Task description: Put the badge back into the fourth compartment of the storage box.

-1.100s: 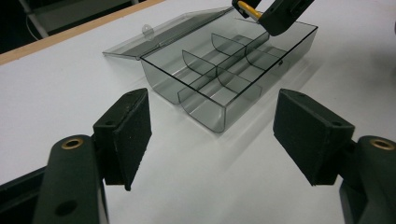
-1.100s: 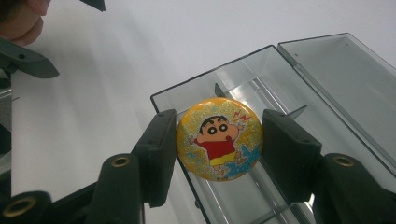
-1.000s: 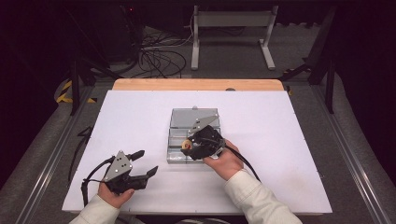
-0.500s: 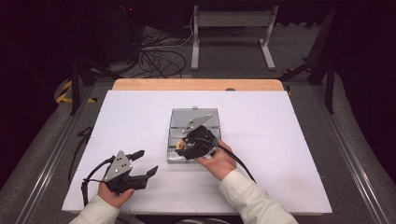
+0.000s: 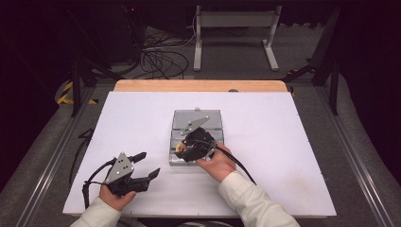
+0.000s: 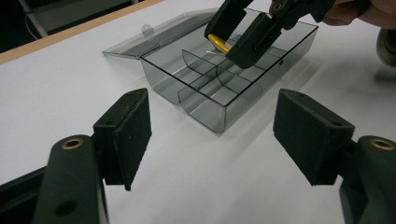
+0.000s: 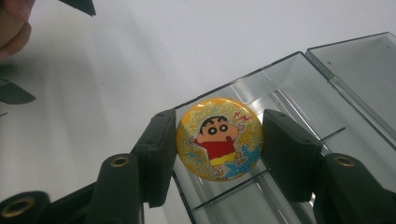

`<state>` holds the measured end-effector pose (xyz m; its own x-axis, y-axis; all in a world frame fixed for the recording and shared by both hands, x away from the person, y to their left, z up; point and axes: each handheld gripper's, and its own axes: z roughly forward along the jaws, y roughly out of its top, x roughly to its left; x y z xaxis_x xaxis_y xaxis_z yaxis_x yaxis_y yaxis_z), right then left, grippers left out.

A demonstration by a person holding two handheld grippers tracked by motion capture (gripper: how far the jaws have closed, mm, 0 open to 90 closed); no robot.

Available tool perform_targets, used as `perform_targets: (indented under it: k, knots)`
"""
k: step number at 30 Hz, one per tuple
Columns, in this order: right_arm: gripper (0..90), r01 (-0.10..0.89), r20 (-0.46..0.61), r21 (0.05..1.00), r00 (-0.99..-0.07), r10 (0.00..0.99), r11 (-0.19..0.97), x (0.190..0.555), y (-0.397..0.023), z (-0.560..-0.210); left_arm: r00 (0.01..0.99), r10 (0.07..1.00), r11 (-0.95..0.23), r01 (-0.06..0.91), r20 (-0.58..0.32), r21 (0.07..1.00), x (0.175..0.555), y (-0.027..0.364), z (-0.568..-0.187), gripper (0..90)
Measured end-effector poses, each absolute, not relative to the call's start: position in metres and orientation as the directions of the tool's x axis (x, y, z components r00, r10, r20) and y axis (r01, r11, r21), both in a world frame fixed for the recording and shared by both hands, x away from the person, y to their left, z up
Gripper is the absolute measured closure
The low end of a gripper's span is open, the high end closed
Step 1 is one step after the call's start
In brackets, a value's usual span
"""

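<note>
White tabletop (image 5: 293, 142) — dark, cable-strewn floor (image 5: 161, 56)

Two black hand-held grippers, worked by a person in pale sleeves.
The left gripper (image 5: 145, 164) and right gripper (image 5: 182, 150) were matte black, each topped by a grey three-cornered plate dotted with small holes. Their jaws carried thick, square black foam pads (image 6: 131, 131) behind brass-ringed pivot holes. A black cable trailed from each. The sleeves (image 5: 253, 203) were off-white, cuffed at the wrist.
</note>
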<state>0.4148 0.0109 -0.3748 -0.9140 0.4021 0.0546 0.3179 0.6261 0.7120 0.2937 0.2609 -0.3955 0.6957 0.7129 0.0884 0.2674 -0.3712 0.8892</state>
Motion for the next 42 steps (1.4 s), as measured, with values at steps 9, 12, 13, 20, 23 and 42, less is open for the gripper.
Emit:
perform_targets:
  k: [9,12,13,20,23,42]
  knots:
    - [46.5,0.33,0.062,0.693,-0.913,0.403,0.641,0.418,0.016,-0.381,0.695,0.714,-0.371,0.266,0.09,0.89,0.294,0.261,-0.396,28.1]
    - [46.5,0.341,0.069,0.684,-0.91,0.409,0.645,0.419,0.018,-0.384,0.695,0.713,-0.372,0.265,0.091,0.89,0.294,0.261,-0.396,28.0]
    - [46.5,0.342,0.068,0.681,-0.91,0.41,0.647,0.42,0.018,-0.385,0.694,0.714,-0.373,0.263,0.094,0.89,0.294,0.261,-0.396,28.0]
    - [46.4,0.365,0.081,0.656,-0.904,0.42,0.66,0.423,0.021,-0.392,0.696,0.713,-0.373,0.266,0.092,0.889,0.294,0.261,-0.396,27.9]
    - [46.3,0.369,0.084,0.649,-0.904,0.42,0.665,0.424,0.021,-0.394,0.696,0.713,-0.373,0.267,0.09,0.889,0.294,0.261,-0.396,27.9]
    - [41.8,0.376,0.085,0.656,-0.899,0.43,0.654,0.425,0.019,-0.39,0.691,0.717,-0.372,0.267,0.093,0.889,0.294,0.261,-0.396,27.2]
